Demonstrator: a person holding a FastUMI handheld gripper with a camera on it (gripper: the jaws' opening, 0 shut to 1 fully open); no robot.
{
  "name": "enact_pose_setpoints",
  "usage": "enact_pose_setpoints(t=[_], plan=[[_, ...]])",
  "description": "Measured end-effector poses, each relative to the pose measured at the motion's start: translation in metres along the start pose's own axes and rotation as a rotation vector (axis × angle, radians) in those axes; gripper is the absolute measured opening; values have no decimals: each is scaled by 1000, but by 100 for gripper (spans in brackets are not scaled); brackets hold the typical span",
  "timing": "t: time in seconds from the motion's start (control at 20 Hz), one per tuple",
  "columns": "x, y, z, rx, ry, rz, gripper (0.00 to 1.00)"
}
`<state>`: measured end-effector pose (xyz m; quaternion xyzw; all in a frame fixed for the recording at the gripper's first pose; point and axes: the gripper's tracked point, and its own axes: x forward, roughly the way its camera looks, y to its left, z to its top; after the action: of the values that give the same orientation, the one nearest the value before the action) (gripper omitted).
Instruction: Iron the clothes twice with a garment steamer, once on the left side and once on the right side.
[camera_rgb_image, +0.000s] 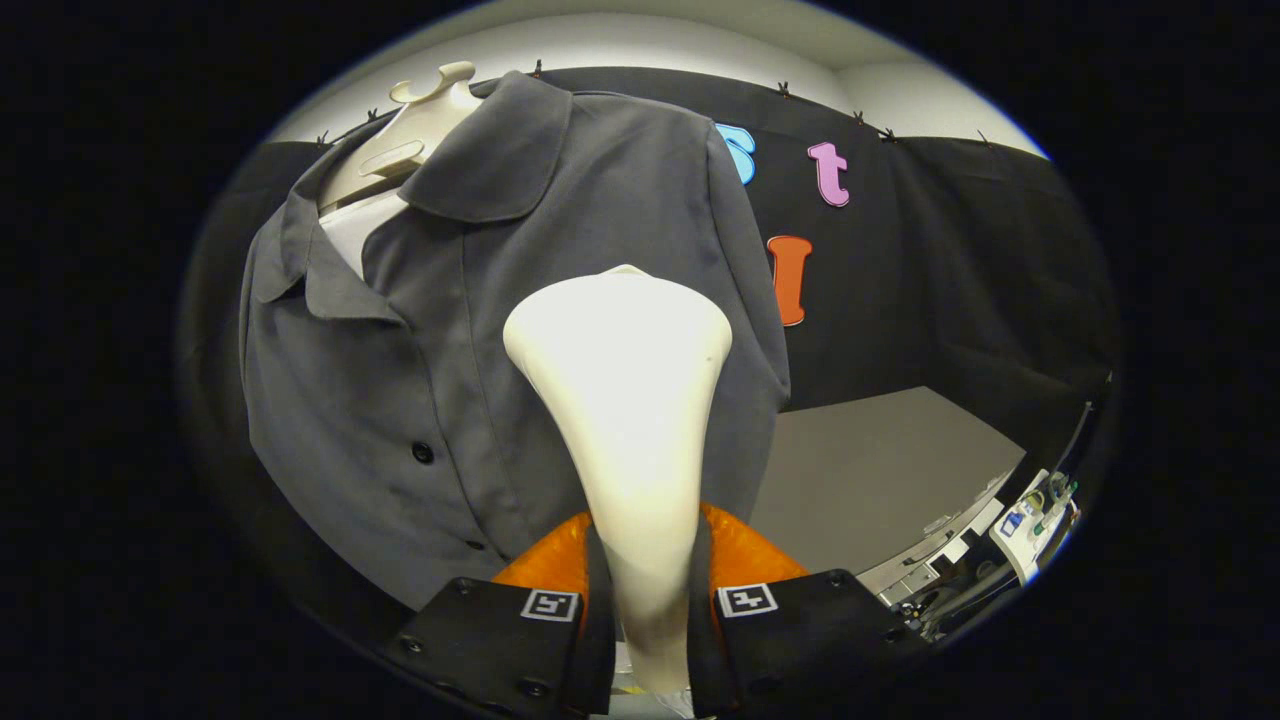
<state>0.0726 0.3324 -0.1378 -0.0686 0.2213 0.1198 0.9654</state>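
Note:
A dark grey buttoned shirt (400, 380) hangs on a cream mannequin hanger (415, 125) in front of the black cloth wall. My gripper (648, 590) is shut on the neck of a white garment steamer (625, 400), both fingers pressing on its handle. The steamer's wide head rises just ahead of the fingers and lies against the shirt's front, on the side to the right of the button line, at chest height. Its steam face is turned away from me and hidden.
A grey tabletop (880, 470) lies beyond the shirt to the right. Some equipment and cables (1010, 530) sit at the table's far right end.

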Motion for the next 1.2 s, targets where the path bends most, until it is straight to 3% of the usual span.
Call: enact_pose_setpoints(t=[1.2], plan=[[32,-1,-185,-41,313,-16,37]])
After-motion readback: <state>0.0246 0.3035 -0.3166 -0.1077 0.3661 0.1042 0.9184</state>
